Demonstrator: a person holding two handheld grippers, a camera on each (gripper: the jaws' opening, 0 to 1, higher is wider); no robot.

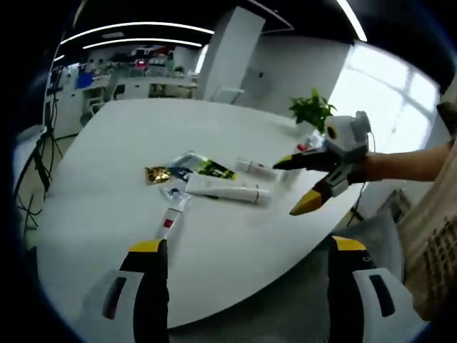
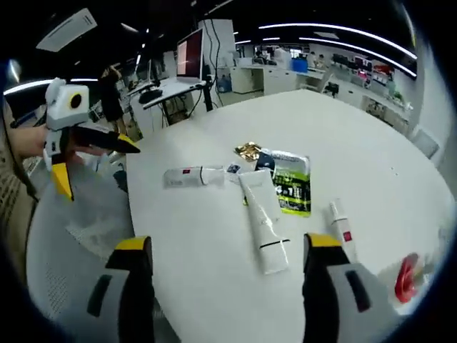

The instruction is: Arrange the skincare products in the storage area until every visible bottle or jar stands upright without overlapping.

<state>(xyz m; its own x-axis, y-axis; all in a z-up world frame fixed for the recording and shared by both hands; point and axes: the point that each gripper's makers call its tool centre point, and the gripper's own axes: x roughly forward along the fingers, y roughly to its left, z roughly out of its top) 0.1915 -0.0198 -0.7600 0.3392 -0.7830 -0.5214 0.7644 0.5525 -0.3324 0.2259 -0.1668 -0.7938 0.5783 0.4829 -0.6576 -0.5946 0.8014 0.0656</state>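
- Skincare products lie flat in a loose cluster near the middle of the white counter (image 2: 214,279), none upright.
- Large white tube (image 2: 263,220) lies lengthwise, smooth plastic, dark band near one end; it touches the green-and-black sachet (image 2: 293,184), flat and glossy.
- Small white tube with red mark (image 2: 187,176) lies just beside the cluster, toward the counter's curved near edge.
- Gold foil packet (image 2: 248,150) is crinkled, on the far side of the sachet.
- Slim white tube (image 2: 341,229) lies apart, toward the other edge.
- Counter is round-edged, matte and bare around the cluster on all sides.
- Left tongs (image 1: 246,254): apart, holding nothing, off the counter edge.
- Right tongs (image 2: 228,250): apart, holding nothing, over the near rim.
- Potted plant (image 1: 312,108) stands at the far rim.
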